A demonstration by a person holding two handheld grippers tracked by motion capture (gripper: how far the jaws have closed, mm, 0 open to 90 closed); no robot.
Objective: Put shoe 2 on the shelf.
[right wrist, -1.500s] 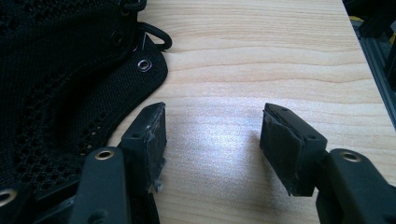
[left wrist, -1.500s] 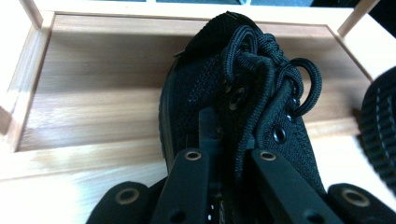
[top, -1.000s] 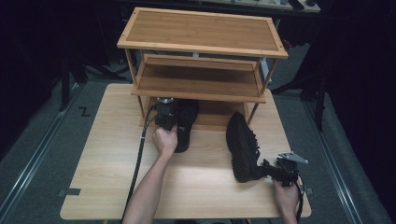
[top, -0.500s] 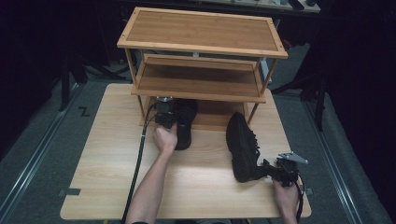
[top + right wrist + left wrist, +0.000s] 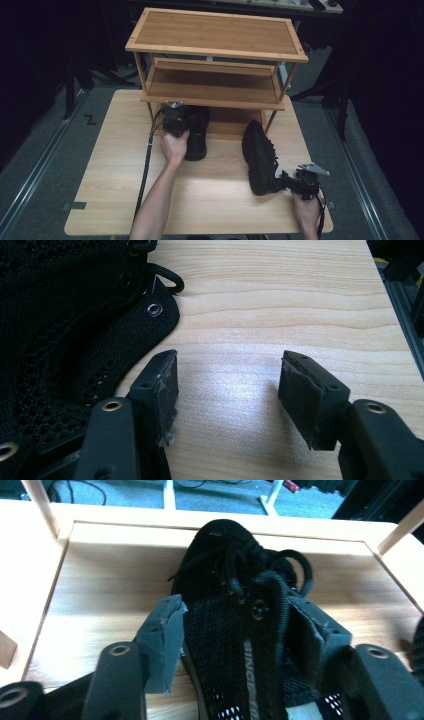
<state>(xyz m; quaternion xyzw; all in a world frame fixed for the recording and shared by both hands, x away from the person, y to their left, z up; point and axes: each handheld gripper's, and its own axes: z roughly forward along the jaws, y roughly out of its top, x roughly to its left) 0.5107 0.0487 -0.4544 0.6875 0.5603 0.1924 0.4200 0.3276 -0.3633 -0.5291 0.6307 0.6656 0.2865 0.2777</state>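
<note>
Nothing has shifted since a second ago; both shoes sit as before.
My left gripper [image 5: 235,635] clenches the left black shoe [image 5: 235,595] under the shelf rack [image 5: 215,95]; right gripper [image 5: 227,390] released beside the right black shoe [image 5: 260,155] on the bench [image 5: 115,165].

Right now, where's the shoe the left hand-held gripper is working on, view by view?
High view: black mesh shoe left of centre, toe under the wooden rack.
Left gripper view: centre, between the jaws, toe pointing away.
Right gripper view: that shoe isn't identifiable; a different shoe is there.
Shared landmark: light wooden tabletop.
</note>
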